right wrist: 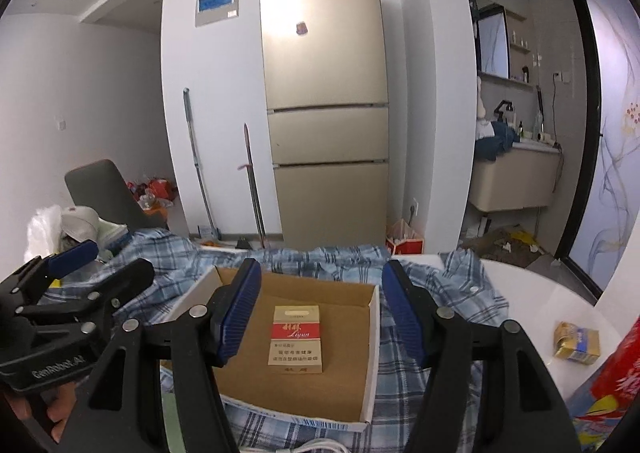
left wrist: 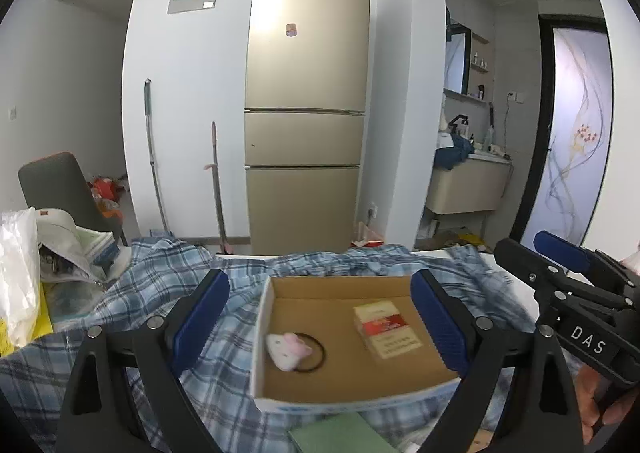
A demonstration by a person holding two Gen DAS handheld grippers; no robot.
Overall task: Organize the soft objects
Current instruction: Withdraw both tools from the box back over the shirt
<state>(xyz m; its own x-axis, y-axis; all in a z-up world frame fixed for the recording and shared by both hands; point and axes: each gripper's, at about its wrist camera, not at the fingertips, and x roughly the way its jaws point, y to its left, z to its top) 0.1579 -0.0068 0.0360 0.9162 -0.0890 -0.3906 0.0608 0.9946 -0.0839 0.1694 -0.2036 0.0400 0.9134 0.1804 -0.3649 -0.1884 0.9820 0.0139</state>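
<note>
From the left wrist we see our left gripper with its ribbed blue pads spread wide and nothing between them, released. Below it sits a shallow cardboard box, white outside, brown and matte inside, resting on a rumpled blue plaid cloth. In the box's near left part lies a small fuzzy white-and-pink plush charm on a thin black elastic loop. To its right lies a flat rectangular cigarette pack, red and white. Our right gripper shows at the right edge, black and angular. A tall gold fridge stands far behind.

From the right wrist, our right gripper is parted about halfway, blue pads clear of everything, holding nothing. The same box lies beneath, the cigarette pack flat near its middle; the plush is hidden here. Our left gripper sits at the left. A crinkled yellow packet rests on the smooth white table to the right.
</note>
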